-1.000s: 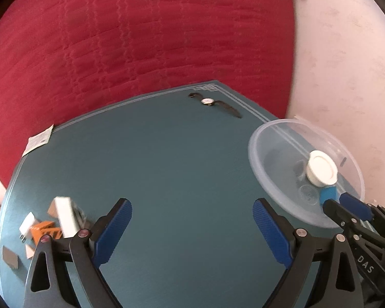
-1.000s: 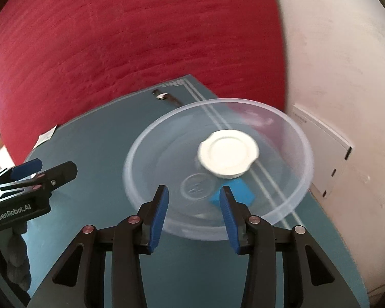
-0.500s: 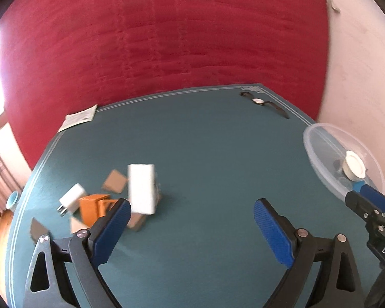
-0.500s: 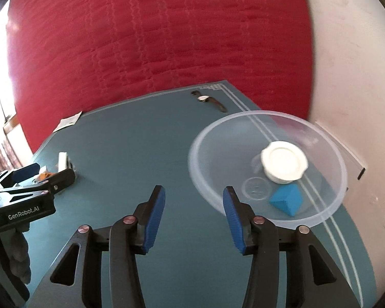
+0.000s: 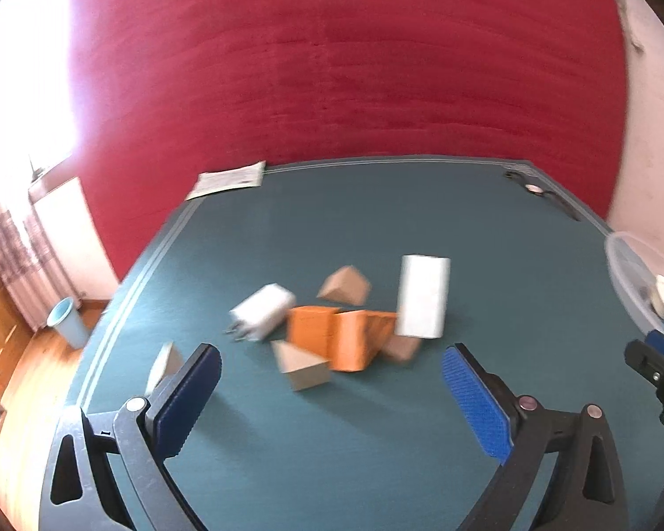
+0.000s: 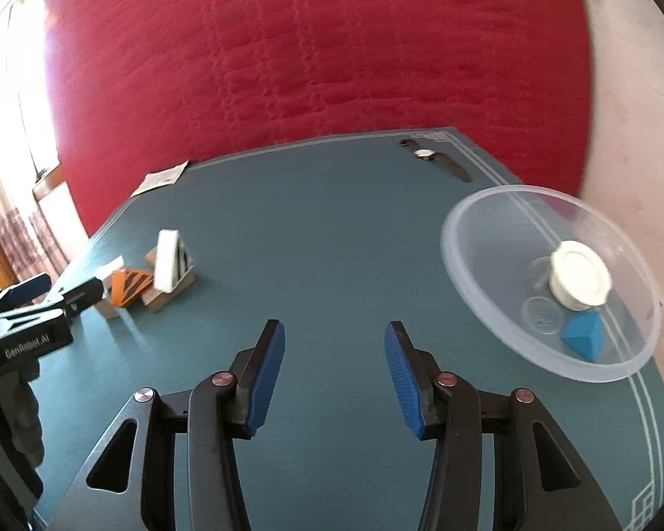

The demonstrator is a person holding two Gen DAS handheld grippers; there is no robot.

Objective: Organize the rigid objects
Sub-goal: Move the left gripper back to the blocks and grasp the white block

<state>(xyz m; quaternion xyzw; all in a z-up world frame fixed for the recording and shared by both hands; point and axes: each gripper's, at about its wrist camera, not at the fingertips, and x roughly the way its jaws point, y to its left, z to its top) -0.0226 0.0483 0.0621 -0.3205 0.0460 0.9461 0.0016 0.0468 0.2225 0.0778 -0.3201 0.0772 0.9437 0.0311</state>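
A heap of small rigid things lies on the teal table: a white charger (image 5: pixel 263 316), an orange block (image 5: pixel 341 338), an upright white box (image 5: pixel 422 296) and tan wooden wedges (image 5: pixel 345 285). My left gripper (image 5: pixel 330 354) hovers just short of the heap, open, with nothing between its pads. To the right stands a clear plastic bowl (image 6: pixel 487 203) holding a white round lid (image 6: pixel 580 274) and a blue block (image 6: pixel 584 338). My right gripper (image 6: pixel 334 332) is open over bare table left of the bowl. The heap (image 6: pixel 168 261) appears at its far left.
A wristwatch (image 6: pixel 434 157) lies near the far right corner and a paper slip (image 6: pixel 161 177) at the far left corner. One tan wedge (image 5: pixel 164 363) sits apart near the left table edge. A light blue bin (image 5: pixel 66 323) stands on the floor beyond it.
Both grippers have swung left across the table. The heap has come to the middle of the left wrist view and the bowl has slid to the right. The right jaws stand slightly wider.
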